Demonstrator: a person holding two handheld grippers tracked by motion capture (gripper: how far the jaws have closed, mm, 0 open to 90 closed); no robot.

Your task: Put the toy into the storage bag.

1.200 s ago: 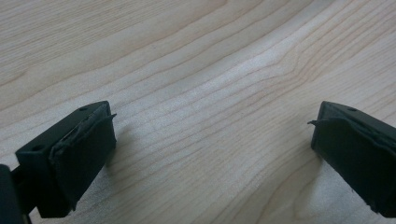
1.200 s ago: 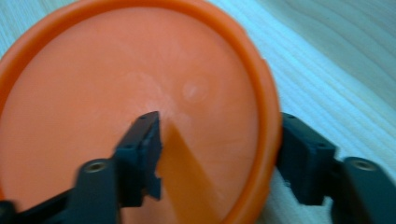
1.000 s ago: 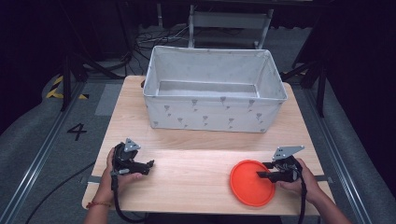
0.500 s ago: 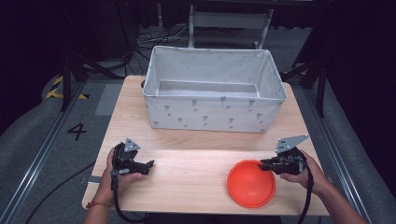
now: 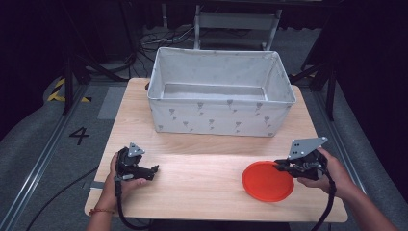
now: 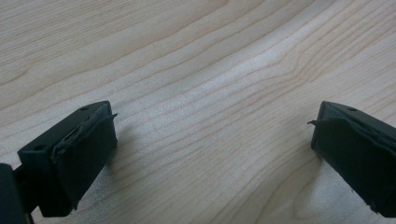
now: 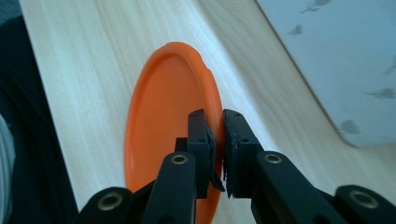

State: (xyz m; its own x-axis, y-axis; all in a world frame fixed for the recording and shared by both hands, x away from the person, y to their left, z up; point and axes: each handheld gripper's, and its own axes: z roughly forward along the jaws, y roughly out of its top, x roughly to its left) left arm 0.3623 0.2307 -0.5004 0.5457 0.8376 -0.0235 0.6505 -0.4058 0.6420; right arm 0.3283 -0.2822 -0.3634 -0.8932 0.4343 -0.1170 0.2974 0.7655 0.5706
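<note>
Your right gripper (image 7: 215, 154) clenches the round orange plastic plate's (image 7: 163, 140) rim between its 2 jaws; your left gripper (image 6: 210, 154) stands released over the pale wooden table (image 6: 196, 70).

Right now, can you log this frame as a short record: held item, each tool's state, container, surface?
held item: orange plate, rim clamped, lifted at that edge
right tool: shut on the plate's rim
left tool: open, nothing between its jaws, low over the wooden table
container: white fabric bin, nothing visible inside, behind the plate
</note>
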